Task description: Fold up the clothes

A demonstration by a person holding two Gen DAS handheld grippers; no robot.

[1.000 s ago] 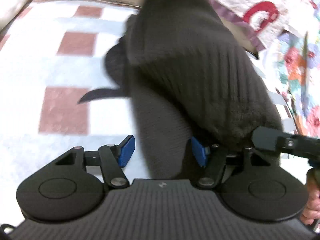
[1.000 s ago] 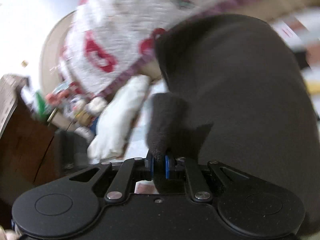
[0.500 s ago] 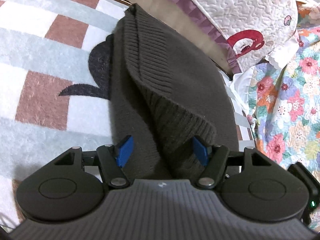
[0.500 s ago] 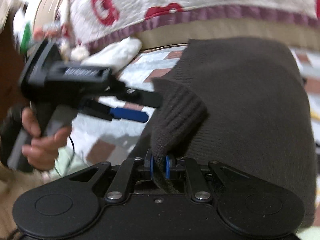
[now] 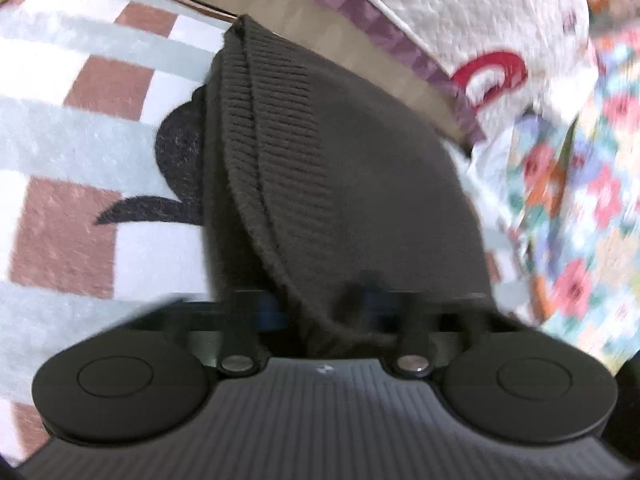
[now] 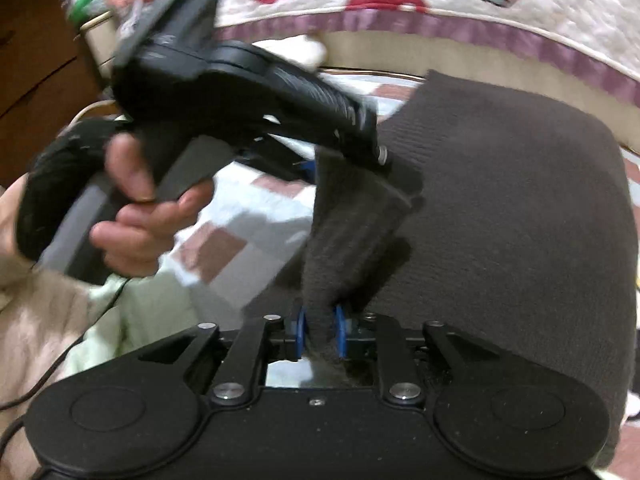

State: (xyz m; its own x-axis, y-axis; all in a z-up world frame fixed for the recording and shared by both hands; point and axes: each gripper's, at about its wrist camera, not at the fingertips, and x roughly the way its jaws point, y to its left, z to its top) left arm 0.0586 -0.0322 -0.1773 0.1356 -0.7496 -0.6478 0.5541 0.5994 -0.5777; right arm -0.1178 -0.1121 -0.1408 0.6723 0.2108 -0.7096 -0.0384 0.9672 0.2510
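Note:
A dark brown knit sweater [image 5: 352,168] lies folded on a checked blanket [image 5: 80,152]; it also shows in the right wrist view [image 6: 500,200]. My left gripper [image 5: 320,312] has its blurred jaws set apart around a ribbed fold of the sweater. In the right wrist view the left gripper [image 6: 344,168] reaches the same raised fold from the left, held by a hand [image 6: 136,208]. My right gripper [image 6: 319,332] is shut on a ribbed edge of the sweater, holding it raised.
A white quilt with red prints and a purple border [image 5: 460,20] runs along the far side. A floral cloth [image 5: 572,200] lies at the right. A wooden cabinet [image 6: 40,60] stands at the far left. A pale green cloth [image 6: 152,312] lies near my right gripper.
My left gripper has moved forward onto the sweater's ribbed fold, and its jaws look closer together. The right gripper has kept its grip and the sweater has settled flatter on the blanket.

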